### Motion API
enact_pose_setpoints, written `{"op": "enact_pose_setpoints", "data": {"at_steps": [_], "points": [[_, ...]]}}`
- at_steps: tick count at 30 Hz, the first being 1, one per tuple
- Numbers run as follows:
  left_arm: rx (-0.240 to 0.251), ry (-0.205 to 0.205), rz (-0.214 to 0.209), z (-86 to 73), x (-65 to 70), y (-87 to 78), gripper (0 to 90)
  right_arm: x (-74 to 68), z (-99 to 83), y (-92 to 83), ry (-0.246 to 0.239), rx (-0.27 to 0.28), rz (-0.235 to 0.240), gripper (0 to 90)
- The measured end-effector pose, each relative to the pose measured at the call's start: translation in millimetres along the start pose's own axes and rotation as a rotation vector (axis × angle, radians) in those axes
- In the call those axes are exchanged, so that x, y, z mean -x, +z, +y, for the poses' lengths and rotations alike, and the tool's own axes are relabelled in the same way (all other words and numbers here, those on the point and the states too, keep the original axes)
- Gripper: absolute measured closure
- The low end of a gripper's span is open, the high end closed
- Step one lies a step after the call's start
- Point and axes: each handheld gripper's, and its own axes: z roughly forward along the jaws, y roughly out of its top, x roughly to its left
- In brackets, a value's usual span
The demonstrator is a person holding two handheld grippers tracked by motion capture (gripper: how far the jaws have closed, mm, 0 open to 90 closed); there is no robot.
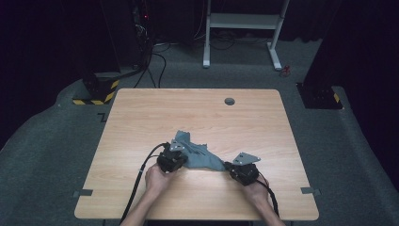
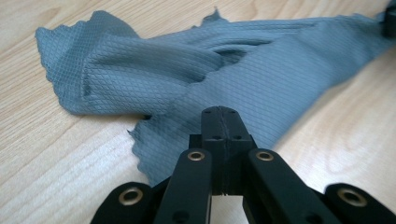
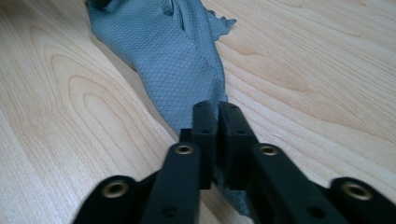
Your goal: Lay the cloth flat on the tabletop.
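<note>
One grey cloth (image 1: pixel 200 155) lies rumpled on the table (image 1: pixel 141 122), just below the middle of the high view, stretched between two tools. The left tool (image 1: pixel 176 157) pinches its lower left edge, jaws pressed together on the fabric (image 2: pixel 224 84). The right tool (image 1: pixel 231 167) clamps the cloth's lower right tip (image 3: pixel 173 51), which runs between its closed jaws. A hand (image 1: pixel 157 178) holds the left tool, another (image 1: pixel 256 188) the right, near the bottom edge.
</note>
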Motion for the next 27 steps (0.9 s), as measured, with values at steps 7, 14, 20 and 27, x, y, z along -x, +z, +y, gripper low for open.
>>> {"op": "enact_pose_setpoints", "data": {"at_steps": [7, 14, 20, 27], "points": [[0.008, 0.004, -0.005, -4.1, 4.0, -6.8, 87.9, -4.1, -2.0, -0.8, -0.009, 0.003, 0.012, 88.1], [0.020, -0.080, 0.049, 10.8, -6.9, 10.1, 60.0, -4.1, -2.3, -0.5, -0.002, 0.006, 0.012, 83.6], [-0.032, -0.067, 0.047, 21.2, -6.5, 26.9, 64.8, -4.2, -1.5, 1.2, -0.007, -0.003, 0.017, 87.4], [-0.030, -0.001, 0.044, 18.5, 0.6, 19.5, 87.5, -4.3, -1.7, -0.1, -0.005, 0.002, 0.021, 88.0]]}}
